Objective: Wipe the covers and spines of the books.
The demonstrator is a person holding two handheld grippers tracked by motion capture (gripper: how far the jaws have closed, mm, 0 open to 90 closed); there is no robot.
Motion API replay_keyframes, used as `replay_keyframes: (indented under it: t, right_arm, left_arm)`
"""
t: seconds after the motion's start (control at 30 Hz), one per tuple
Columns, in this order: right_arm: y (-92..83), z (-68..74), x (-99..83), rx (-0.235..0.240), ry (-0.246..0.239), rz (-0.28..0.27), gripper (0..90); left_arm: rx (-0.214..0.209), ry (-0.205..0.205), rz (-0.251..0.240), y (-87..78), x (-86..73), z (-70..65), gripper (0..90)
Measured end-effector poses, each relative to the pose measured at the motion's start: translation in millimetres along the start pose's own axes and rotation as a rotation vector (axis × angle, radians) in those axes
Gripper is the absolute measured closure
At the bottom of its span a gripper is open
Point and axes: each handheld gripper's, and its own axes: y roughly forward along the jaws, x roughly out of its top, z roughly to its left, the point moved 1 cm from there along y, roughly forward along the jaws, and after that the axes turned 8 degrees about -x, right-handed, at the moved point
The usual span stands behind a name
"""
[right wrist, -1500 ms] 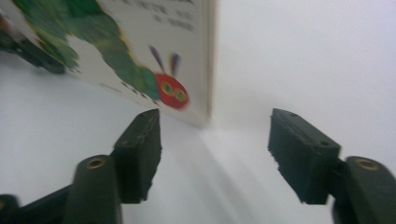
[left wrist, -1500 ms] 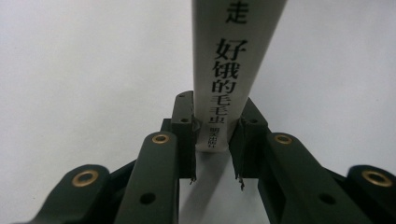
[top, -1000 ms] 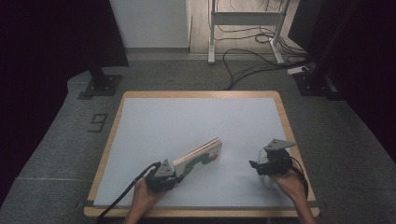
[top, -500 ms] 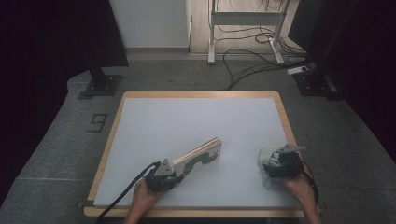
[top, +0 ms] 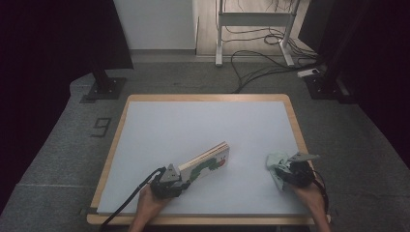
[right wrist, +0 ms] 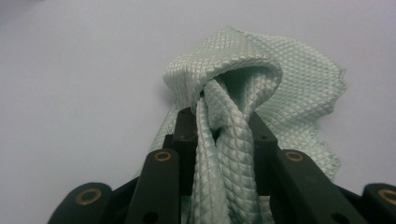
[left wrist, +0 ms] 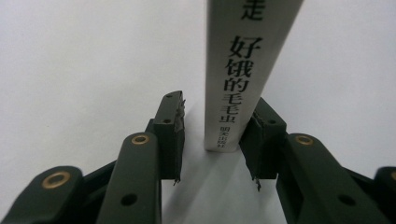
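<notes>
Book [left wrist: 243, 70] spine: "好饿的毛毛虫". Floor marker [top: 100, 127] left of table: "9".

White table top [top: 193, 125] with light wooden rim, sitting on grey carpet [top: 58, 159]; a dark "9" marker [top: 101, 127] on the carpet just left of the table; black stand base [top: 103, 88] beyond the table's far-left corner; white metal frame legs [top: 251, 29] at the back with loose black cables [top: 261, 58] trailing across the floor; white power strip [top: 309, 73] far right, beside another dark base [top: 329, 89].
</notes>
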Motion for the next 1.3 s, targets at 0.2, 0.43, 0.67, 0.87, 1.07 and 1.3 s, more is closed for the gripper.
replay_keyframes:
  t: [0.2,0.43,0.67,0.87,1.07,1.3]
  right_arm:
    - [-5.2,10.7,10.7,0.043,-0.018,-0.041,71.1]
    - [-7.6,27.7,25.5,0.094,-0.055,-0.068,71.0]
    - [-5.9,48.4,42.1,0.172,-0.081,-0.102,71.1]
    - [-7.7,66.2,59.1,0.23,-0.11,-0.143,71.1]
    - [-7.7,87.1,78.0,0.277,-0.161,-0.165,71.1]
    - [2.5,116.5,87.4,0.343,-0.213,-0.156,71.3]
  left_arm:
    - [-0.004,0.004,-0.003,0.0,-0.1,-0.4,61.2]
    - [-0.025,0.015,0.003,-0.7,-0.3,-0.5,60.8]
    - [-0.029,0.012,0.0,-1.5,-1.1,-2.9,72.1]
    - [-0.027,0.012,-0.002,-1.4,-1.3,-3.0,73.0]
    - [-0.03,0.011,-0.001,-1.5,-1.3,-2.7,73.2]
    - [-0.03,0.007,-0.005,-1.2,-1.4,-2.9,73.1]
